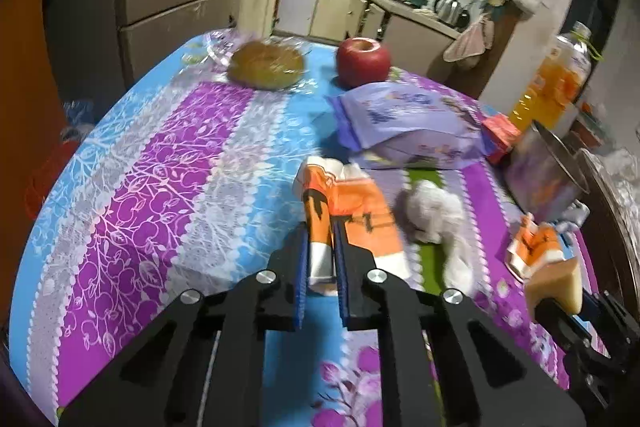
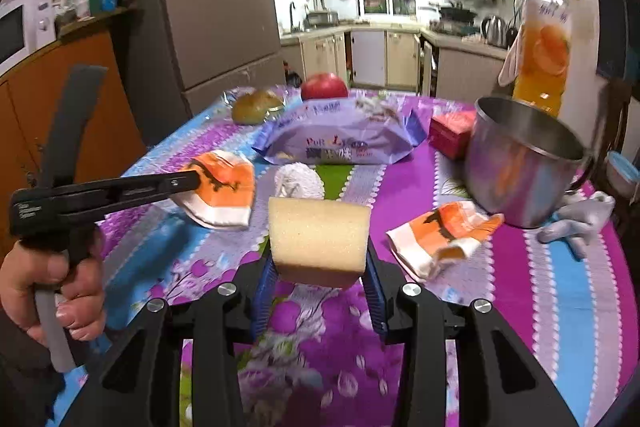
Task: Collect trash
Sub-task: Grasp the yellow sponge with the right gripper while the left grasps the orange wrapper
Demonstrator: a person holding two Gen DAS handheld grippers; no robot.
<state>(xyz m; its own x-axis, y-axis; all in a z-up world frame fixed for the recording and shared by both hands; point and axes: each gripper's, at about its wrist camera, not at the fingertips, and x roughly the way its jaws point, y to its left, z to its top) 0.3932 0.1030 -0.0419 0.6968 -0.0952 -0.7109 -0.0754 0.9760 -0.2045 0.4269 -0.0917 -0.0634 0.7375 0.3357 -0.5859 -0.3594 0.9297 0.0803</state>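
Note:
My left gripper [image 1: 321,247] is shut on an orange-and-white wrapper [image 1: 352,211] and holds it just above the tablecloth; it also shows in the right wrist view [image 2: 222,187]. My right gripper [image 2: 318,267] is shut on a yellow sponge [image 2: 318,235], seen at the right edge of the left wrist view [image 1: 558,285]. A second orange-and-white wrapper [image 2: 440,235] lies right of the sponge. A crumpled white tissue [image 2: 300,181] lies behind the sponge. A purple snack bag [image 2: 340,143] lies further back.
A steel mug [image 2: 520,163] stands at the right with a grey rag [image 2: 576,223] beside it. A red box [image 2: 450,133] and an orange drink bottle [image 2: 544,47] stand behind. An apple [image 2: 324,87] and a bread bun [image 2: 256,107] sit at the far table end.

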